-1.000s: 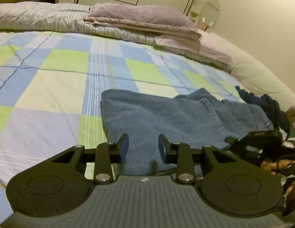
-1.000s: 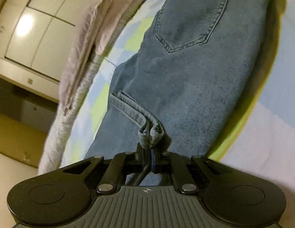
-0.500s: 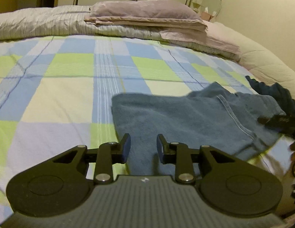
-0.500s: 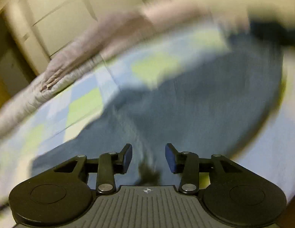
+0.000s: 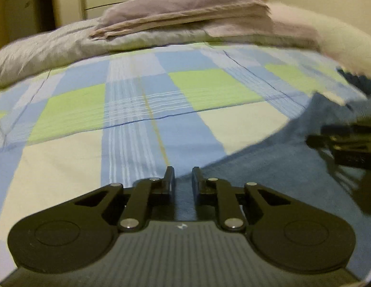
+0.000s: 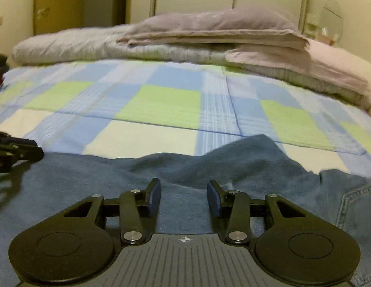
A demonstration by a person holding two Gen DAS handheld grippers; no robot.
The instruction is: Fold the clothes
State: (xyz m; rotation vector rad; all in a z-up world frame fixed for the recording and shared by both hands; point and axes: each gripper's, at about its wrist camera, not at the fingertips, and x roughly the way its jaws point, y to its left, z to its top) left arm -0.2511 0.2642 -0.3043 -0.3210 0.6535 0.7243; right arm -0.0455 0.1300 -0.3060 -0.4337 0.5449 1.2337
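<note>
Jeans [image 6: 161,186] lie flat on bed [image 6: 161,100], near edge. Left gripper [image 5: 183,177] narrowing over their corner, nothing pinched; right gripper [image 6: 184,193] spread, empty. Risk: left fingers close on one layer only, fold skews.

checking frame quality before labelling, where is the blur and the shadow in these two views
Left wrist view: right edge smeared, the other tool and jeans streaked, a dark shadow below it; the tool itself sharp. Right wrist view: pillows slightly soft, bedspread bowed by the lens, warm yellowish light.
</note>
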